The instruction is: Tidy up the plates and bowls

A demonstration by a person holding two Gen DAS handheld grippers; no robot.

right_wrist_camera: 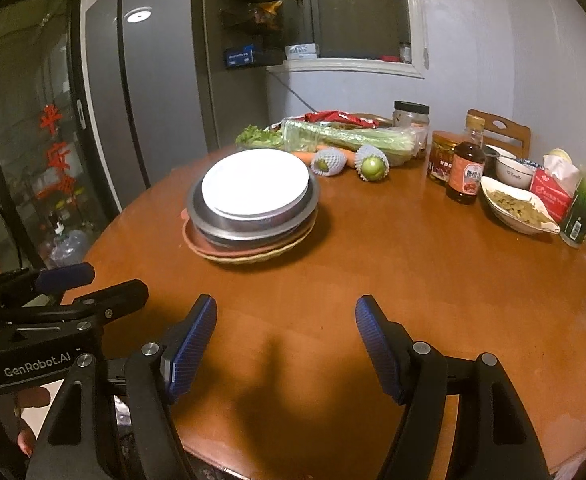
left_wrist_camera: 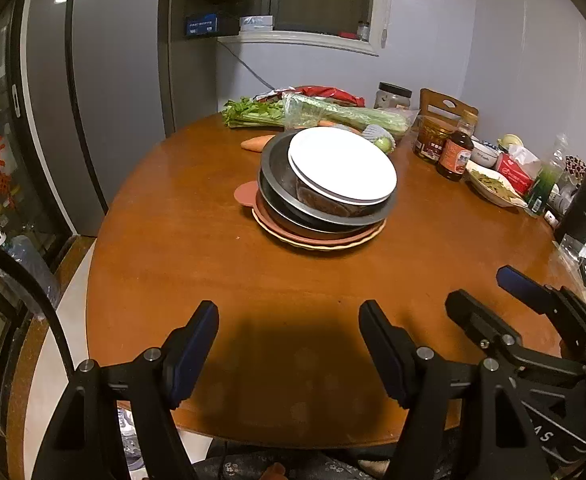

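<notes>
Stack (left_wrist_camera: pixel 325 196): white plate (left_wrist_camera: pixel 341 164) topmost, tilted (unsteady). Left hand-held gripper (left_wrist_camera: pixel 289 344) and right hand-held gripper (right_wrist_camera: pixel 285 340): both agape, empty; any lift wants level handling.

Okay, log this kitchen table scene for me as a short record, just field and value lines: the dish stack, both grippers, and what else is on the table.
surface: round wooden table
dish stack: white plate on top, metal pans under it, pink plate and a yellowish plate at the bottom
stack position: near the table's middle
left gripper: open, empty, over the near edge
right gripper: open, empty, beside the left
other items: celery, sauce bottle, bowl of food
</notes>
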